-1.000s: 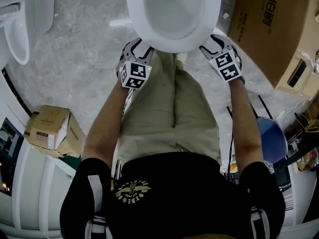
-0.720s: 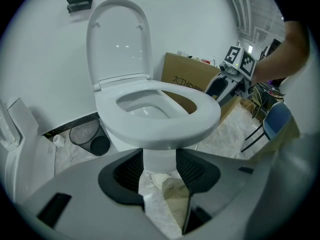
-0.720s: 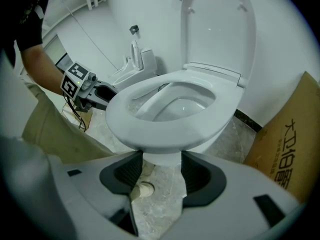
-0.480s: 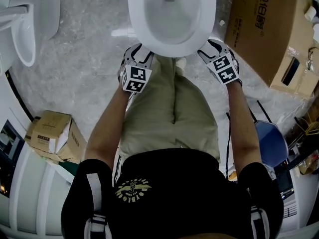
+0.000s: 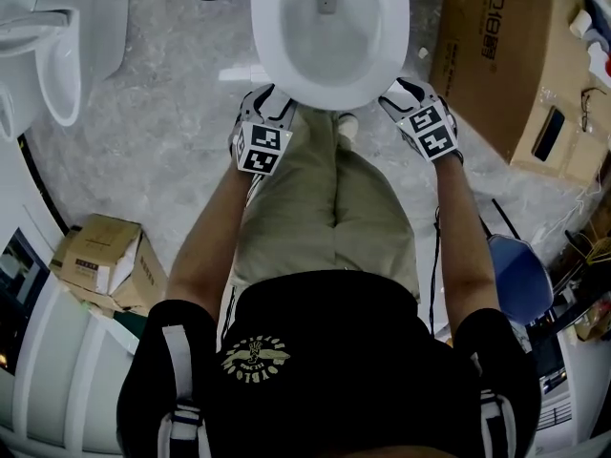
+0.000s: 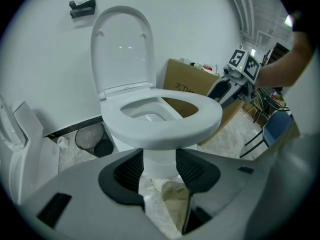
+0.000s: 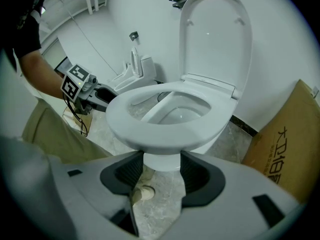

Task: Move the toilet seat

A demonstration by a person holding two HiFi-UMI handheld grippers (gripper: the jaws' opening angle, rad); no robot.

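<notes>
**Change since 1 s ago:** In the head view more of the bowl is shown, its drain hole now in sight, and the box has slid slightly left in the picture. Both grippers are held where they were, at the front of the seat.

**Seat** (image 5: 329, 95): Lowered flat on the bowl. Its long axis runs from the hinge at the wall to the rounded front, which points at the person. The lid (image 6: 120, 49) is raised upright against the wall.

**Left gripper** (image 6: 159, 171): Set at the front-left of the seat, just below its rim. The jaws are held apart and clamp nothing. The bowl's base is seen in the gap.

**Right gripper** (image 7: 161, 171): Set at the front-right of the seat, likewise just under the rim. The jaws are spread and grip nothing.

**Surroundings:**
- 1 large box (image 5: 487, 65) stands just right of the toilet.
- 1 small carton (image 5: 95, 251) lies on the floor (image 5: 162, 132) at the left.
- A 2nd toilet (image 5: 62, 65) is placed at the far left.
- 1 bin (image 6: 90, 138) stands by the wall, beside the bowl.
- 1 blue chair (image 5: 520, 280) is placed at the right.

**In the way:** The person's legs and a shoe (image 5: 346, 124) lie right in front of the bowl, between the 2 grippers.
</notes>
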